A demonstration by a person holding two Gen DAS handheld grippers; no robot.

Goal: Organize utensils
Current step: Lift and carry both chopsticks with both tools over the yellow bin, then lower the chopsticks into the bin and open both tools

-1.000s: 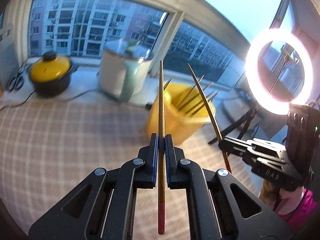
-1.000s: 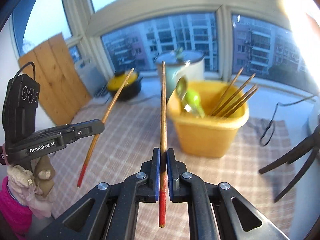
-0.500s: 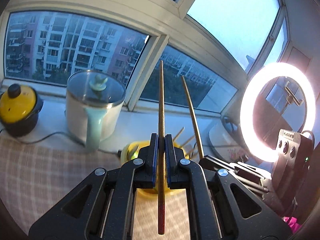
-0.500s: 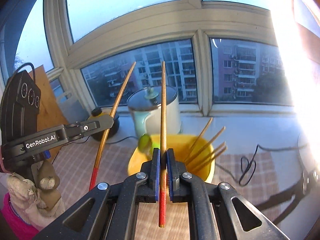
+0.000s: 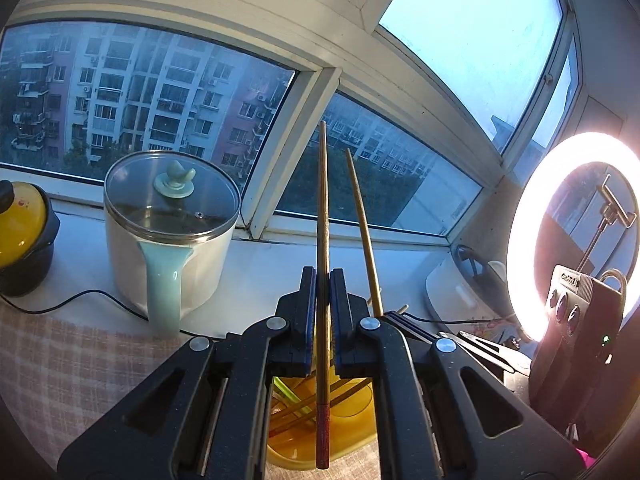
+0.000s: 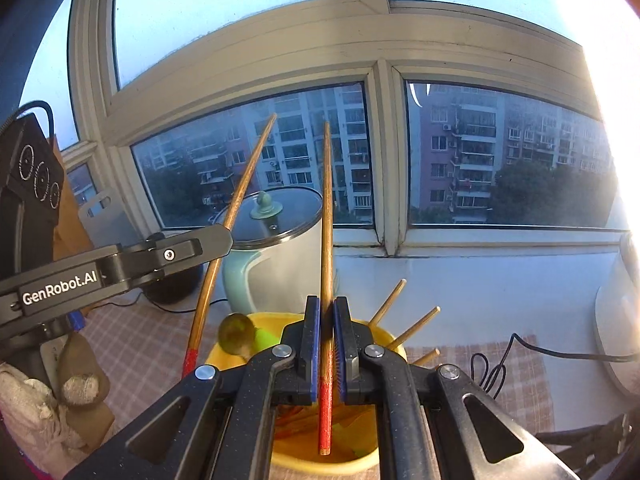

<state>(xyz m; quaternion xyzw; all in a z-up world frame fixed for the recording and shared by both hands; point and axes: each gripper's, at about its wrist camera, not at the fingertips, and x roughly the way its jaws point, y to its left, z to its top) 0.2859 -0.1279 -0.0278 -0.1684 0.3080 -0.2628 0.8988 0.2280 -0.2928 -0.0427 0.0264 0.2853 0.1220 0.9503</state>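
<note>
My left gripper (image 5: 324, 274) is shut on a wooden chopstick (image 5: 322, 200) with a red lower end, held upright. Beneath it sits the yellow bin (image 5: 352, 440). My right gripper (image 6: 327, 302) is shut on a second red-ended chopstick (image 6: 327, 208), also upright over the yellow bin (image 6: 384, 330). The bin holds several chopsticks (image 6: 416, 324) and a green-handled spoon (image 6: 236, 336). In the right wrist view the left gripper (image 6: 222, 238) shows at the left with its chopstick (image 6: 240, 204). In the left wrist view the right gripper (image 5: 390, 314) is close on the right, its chopstick (image 5: 362, 232) leaning left.
A white pot with a glass lid (image 5: 168, 240) and a yellow-lidded dark pot (image 5: 20, 240) stand on the windowsill behind the bin. A lit ring light (image 5: 576, 236) and a white appliance (image 5: 460, 284) stand at the right. A black cable (image 6: 500, 360) lies on the checked cloth.
Both grippers have moved forward toward the window, each still holding its chopstick. The yellow bin has gone from ahead of the jaws to beneath them.
</note>
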